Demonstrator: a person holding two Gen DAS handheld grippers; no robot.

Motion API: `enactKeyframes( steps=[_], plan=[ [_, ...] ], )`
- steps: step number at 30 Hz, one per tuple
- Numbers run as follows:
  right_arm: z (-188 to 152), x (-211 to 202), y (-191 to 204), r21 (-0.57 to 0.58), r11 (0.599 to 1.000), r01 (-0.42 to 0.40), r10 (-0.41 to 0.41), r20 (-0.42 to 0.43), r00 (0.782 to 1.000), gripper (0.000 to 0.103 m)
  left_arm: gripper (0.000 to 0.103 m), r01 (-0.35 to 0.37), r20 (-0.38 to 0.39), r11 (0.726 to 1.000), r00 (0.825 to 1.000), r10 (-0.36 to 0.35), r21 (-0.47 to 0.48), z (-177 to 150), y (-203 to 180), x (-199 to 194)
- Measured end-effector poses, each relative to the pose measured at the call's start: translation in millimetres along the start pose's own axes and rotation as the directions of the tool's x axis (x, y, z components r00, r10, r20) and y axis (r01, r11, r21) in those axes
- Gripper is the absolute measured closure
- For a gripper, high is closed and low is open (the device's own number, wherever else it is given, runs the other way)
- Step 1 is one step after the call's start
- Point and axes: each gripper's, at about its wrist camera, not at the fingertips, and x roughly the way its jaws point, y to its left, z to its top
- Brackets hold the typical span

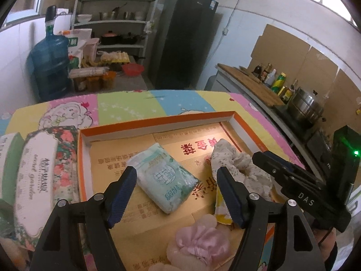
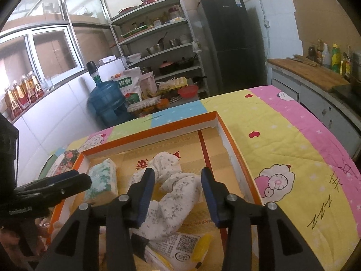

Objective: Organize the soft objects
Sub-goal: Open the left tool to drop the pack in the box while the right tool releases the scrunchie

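An orange-rimmed cardboard tray (image 1: 158, 119) lies on a colourful quilt. In it lie a green-white tissue pack (image 1: 163, 176), a white dotted cloth (image 1: 239, 164), a pink satin scrunchie (image 1: 200, 241) and a yellow-white packet (image 2: 180, 250). My left gripper (image 1: 177, 174) is open above the tissue pack, fingers on either side of it. My right gripper (image 2: 178, 176) is open above the dotted cloth (image 2: 171, 192), which lies between its fingers. The tissue pack also shows in the right wrist view (image 2: 102, 178). The tray rim shows there too (image 2: 237, 149).
A floral tissue box (image 1: 40, 180) lies left of the tray on the quilt (image 2: 293, 146). Behind the table stand a blue water jug (image 1: 50, 61), a shelf rack (image 1: 112, 22) and a dark fridge (image 1: 182, 38). A counter with bottles and a pot (image 1: 304, 106) runs along the right.
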Motion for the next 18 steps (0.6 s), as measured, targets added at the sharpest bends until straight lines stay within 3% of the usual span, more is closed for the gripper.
enactKeyframes(
  steps=[8, 18],
  plan=[
    [1, -20, 15, -0.035, 0.999, 0.018, -0.017, 0.039, 0.999, 0.059, 0.028, -0.065, 0.106, 0.997, 0.993, 0.061, 0.040, -5, -5, -38],
    [-6, -44, 55, -0.119, 0.993, 0.015, -0.006, 0.076, 0.997, 0.059, 0.028, -0.178, 0.234, 0.982, 0.959, 0.160, 0.059, -20, -2, -97]
  ],
)
